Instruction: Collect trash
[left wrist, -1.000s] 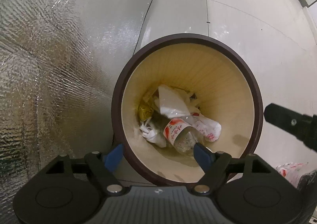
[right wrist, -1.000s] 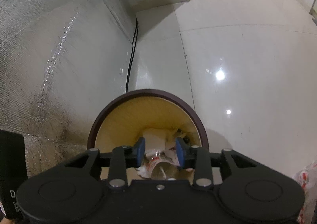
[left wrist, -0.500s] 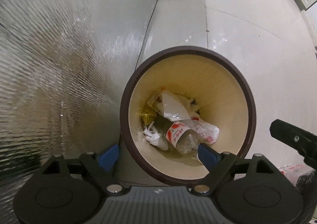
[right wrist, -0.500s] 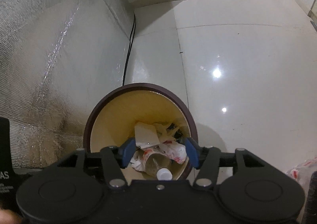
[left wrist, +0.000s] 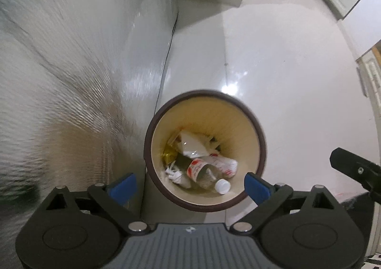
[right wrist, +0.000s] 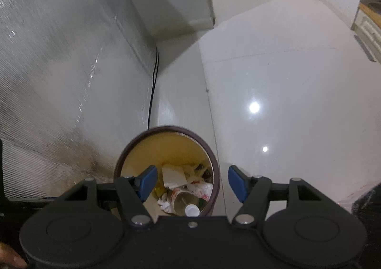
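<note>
A round trash bin (left wrist: 260, 140) with a dark brown rim and pale yellow inside stands on the floor below both grippers; it also shows in the right wrist view (right wrist: 214, 157). Inside lie a clear plastic bottle (left wrist: 204, 173) with a red label and white cap, crumpled white wrappers (left wrist: 190, 145) and a gold foil scrap (left wrist: 169, 152). The bottle also shows in the right wrist view (right wrist: 188, 204). My left gripper (left wrist: 189, 185) is open and empty, high above the bin. My right gripper (right wrist: 190, 184) is open and empty above the bin.
A silver foil-covered wall (left wrist: 59, 78) rises on the left, with a black cable (right wrist: 153, 78) running down along its base. The glossy white tiled floor (right wrist: 285, 90) spreads to the right. The other gripper's black body (left wrist: 354, 169) shows at the right edge.
Both grippers have risen away from the bin, which now looks smaller. The right gripper's jaws have opened wide; the bottle lies in the bin.
</note>
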Demonstrator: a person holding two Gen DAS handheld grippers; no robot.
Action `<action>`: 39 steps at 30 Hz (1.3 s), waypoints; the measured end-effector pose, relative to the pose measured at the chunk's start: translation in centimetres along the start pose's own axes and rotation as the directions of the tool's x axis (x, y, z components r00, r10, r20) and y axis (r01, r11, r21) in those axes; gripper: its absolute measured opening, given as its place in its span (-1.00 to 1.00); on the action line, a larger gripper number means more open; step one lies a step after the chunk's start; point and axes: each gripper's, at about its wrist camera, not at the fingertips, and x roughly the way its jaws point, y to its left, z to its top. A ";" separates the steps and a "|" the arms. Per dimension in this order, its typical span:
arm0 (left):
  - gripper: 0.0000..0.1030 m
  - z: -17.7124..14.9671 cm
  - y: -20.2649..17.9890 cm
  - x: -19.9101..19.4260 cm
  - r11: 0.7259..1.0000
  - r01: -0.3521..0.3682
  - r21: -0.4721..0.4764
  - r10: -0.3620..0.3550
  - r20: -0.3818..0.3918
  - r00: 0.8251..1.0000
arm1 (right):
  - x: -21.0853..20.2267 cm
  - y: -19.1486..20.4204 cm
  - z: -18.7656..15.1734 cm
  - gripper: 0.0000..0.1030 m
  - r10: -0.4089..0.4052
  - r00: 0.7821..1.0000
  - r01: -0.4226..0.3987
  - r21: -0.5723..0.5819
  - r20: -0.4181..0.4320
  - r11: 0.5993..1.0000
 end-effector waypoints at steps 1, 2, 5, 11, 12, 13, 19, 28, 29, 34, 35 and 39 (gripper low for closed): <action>0.90 -0.2 -0.1 -0.9 1.000 0.003 0.005 -0.003 0.011 1.000 | -1.0 0.0 0.0 0.33 -0.001 1.000 0.001 -0.002 0.013 1.000; 0.91 -0.4 -0.2 -1.8 1.000 0.004 0.010 -0.004 0.024 1.000 | -2.1 0.0 -0.1 0.36 -0.003 1.000 0.003 -0.004 0.027 1.000; 0.95 -1.0 -0.6 -5.0 1.000 0.015 0.027 -0.017 0.071 0.997 | -5.2 0.1 -0.3 0.44 -0.010 0.997 0.010 -0.010 0.073 1.000; 1.00 -2.8 -1.7 -11.2 0.997 0.036 0.070 -0.047 0.160 0.986 | -11.5 0.3 -1.4 0.55 -0.020 0.987 0.022 -0.008 0.158 1.000; 1.00 -3.2 -1.8 -12.2 0.996 0.039 0.075 -0.052 0.174 0.983 | -12.4 0.2 -1.6 0.56 -0.022 0.986 0.024 -0.010 0.167 1.000; 1.00 -3.5 -1.8 -13.2 0.996 0.044 0.079 -0.058 0.189 0.980 | -13.4 0.2 -1.8 0.56 -0.025 0.984 0.027 -0.010 0.177 1.000; 1.00 -5.9 -1.8 -18.7 0.992 0.050 0.115 -0.079 0.268 0.960 | -19.0 0.4 -3.3 0.70 -0.031 0.969 0.036 -0.017 0.246 0.999; 1.00 -9.7 -1.4 -26.4 0.988 0.072 0.139 -0.119 0.365 0.923 | -26.8 1.0 -5.8 0.92 -0.013 0.934 0.024 -0.027 0.357 0.999; 1.00 -10.1 -1.3 -27.2 0.987 0.068 0.145 -0.119 0.376 0.919 | -27.5 1.2 -6.1 0.93 -0.010 0.931 0.022 -0.029 0.366 0.999; 1.00 -12.0 -0.7 -31.2 0.983 0.064 0.171 -0.135 0.447 0.884 | -30.9 2.2 -7.1 0.97 0.001 0.910 0.015 -0.034 0.415 0.999; 1.00 -12.6 -0.5 -32.0 0.983 0.062 0.173 -0.136 0.461 0.877 | -31.4 2.5 -7.3 1.00 0.003 0.907 0.015 -0.040 0.420 0.999; 1.00 -14.3 0.4 -34.6 0.983 0.051 0.178 -0.136 0.507 0.851 | -33.9 3.6 -8.0 1.00 0.020 0.889 0.002 -0.049 0.457 0.999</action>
